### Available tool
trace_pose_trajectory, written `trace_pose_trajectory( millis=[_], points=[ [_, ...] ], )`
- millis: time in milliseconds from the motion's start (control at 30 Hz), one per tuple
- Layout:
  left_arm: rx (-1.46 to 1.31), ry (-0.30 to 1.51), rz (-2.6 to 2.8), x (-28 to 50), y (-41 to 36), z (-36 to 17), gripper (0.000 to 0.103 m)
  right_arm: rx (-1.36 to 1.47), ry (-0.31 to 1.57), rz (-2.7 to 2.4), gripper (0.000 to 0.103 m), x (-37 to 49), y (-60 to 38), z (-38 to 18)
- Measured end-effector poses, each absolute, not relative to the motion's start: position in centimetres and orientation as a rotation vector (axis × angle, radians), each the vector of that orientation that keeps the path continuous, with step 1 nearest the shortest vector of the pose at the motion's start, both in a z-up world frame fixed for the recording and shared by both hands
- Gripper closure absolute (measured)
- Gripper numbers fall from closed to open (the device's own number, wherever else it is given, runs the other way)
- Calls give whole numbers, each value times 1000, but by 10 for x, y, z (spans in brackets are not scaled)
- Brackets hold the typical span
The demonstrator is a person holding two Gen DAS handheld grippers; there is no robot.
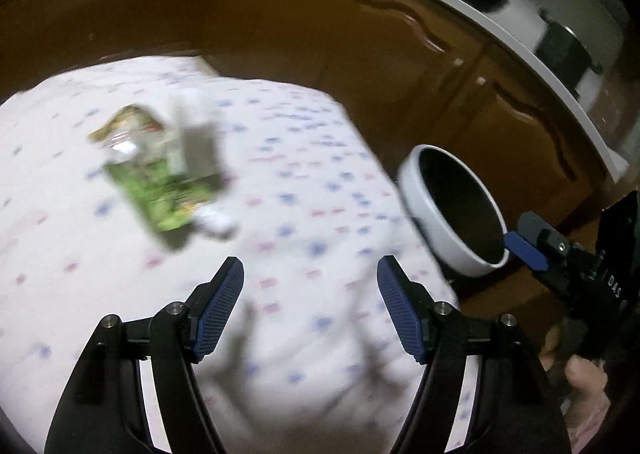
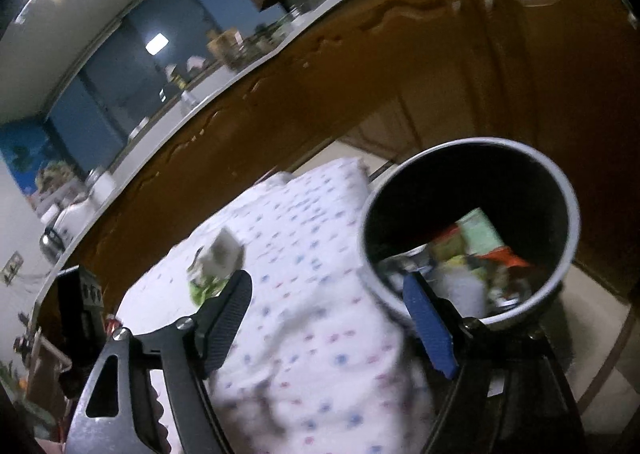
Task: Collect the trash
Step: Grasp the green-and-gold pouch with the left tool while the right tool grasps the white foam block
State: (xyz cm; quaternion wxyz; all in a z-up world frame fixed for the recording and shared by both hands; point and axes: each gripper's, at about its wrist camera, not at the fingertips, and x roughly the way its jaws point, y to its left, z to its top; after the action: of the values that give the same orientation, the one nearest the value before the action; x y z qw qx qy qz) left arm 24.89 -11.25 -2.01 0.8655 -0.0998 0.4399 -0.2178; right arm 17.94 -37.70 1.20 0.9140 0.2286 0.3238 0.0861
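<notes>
A crumpled green wrapper (image 1: 160, 169) lies blurred on the white dotted tablecloth (image 1: 304, 157), beyond my left gripper (image 1: 310, 262) and to its left. That gripper is open with nothing between its blue pads. A white bin (image 1: 424, 209) with a dark inside stands off the table's right edge. In the right wrist view my right gripper (image 2: 328, 280) is open and empty over the cloth (image 2: 320, 221), beside the bin (image 2: 575, 213), which holds several wrappers (image 2: 472, 246). The green wrapper (image 2: 204, 288) and a small white carton (image 2: 222, 254) lie past its left finger.
Brown cabinet fronts (image 1: 280, 13) run behind the table under a pale counter (image 1: 560, 33) with dark cookware. A blue pad (image 1: 524, 252) of the right gripper and a hand (image 1: 584, 378) show at the right edge. Pale floor (image 2: 592, 334) surrounds the bin.
</notes>
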Motion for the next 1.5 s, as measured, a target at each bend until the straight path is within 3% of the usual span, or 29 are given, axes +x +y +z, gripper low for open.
trace_pose_trajectory(
  millis=[200,433,800,900,967,1100,1133,1200,1500],
  points=[
    [-291,931,-350,251,-55,-28,31,414,749,251,19,198,-324,8],
    [-340,934,-272,258,-10,-33,30,330,799,223,0,228,-277,9],
    [-430,972,-193,275,33,-50,30,292,797,343,2,302,-232,10],
    [-433,982,-196,277,33,-53,30,295,840,388,13,322,-217,-3],
    [-436,988,-201,279,32,-55,30,286,875,395,29,336,-208,-13],
    [-464,1011,-262,285,23,-57,30,333,917,426,35,352,-203,-30],
    [-461,1010,-270,286,21,-56,30,328,919,419,42,355,-202,-33],
    [-457,999,-283,289,16,-53,30,337,933,422,72,357,-204,-38],
    [-462,968,-272,325,2,-47,31,432,845,381,76,313,-253,-25]
  ],
)
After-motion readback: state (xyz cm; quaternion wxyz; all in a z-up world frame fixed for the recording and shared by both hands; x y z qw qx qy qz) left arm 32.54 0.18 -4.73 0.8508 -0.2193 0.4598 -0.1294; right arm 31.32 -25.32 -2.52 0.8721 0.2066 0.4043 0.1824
